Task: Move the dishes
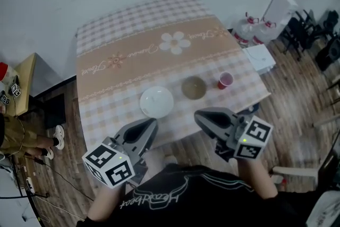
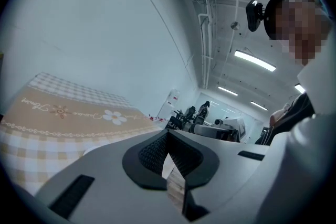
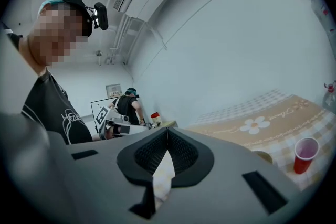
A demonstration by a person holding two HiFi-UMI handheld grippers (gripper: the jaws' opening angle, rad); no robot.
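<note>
On the checked tablecloth of the table (image 1: pixel 122 34) stand a white dish (image 1: pixel 156 101), a brownish bowl (image 1: pixel 194 87) and a red cup (image 1: pixel 225 80), in a row near the front edge. My left gripper (image 1: pixel 149 126) hovers at that edge just below the white dish, jaws shut and empty. My right gripper (image 1: pixel 202 116) hangs below the brown bowl, also shut with nothing between its pads. In the left gripper view the left gripper (image 2: pixel 168 136) points over the table (image 2: pixel 58 113). The right gripper (image 3: pixel 168 134) faces across the room, with the red cup (image 3: pixel 305 153) at its right.
A white box (image 1: pixel 260 57) sits by the table's right corner, with water jugs (image 1: pixel 249 29) and dark chairs (image 1: pixel 303 26) beyond. A small side table (image 1: pixel 24 82) and a seated person (image 1: pixel 16 133) are at the left. Wooden floor surrounds the table.
</note>
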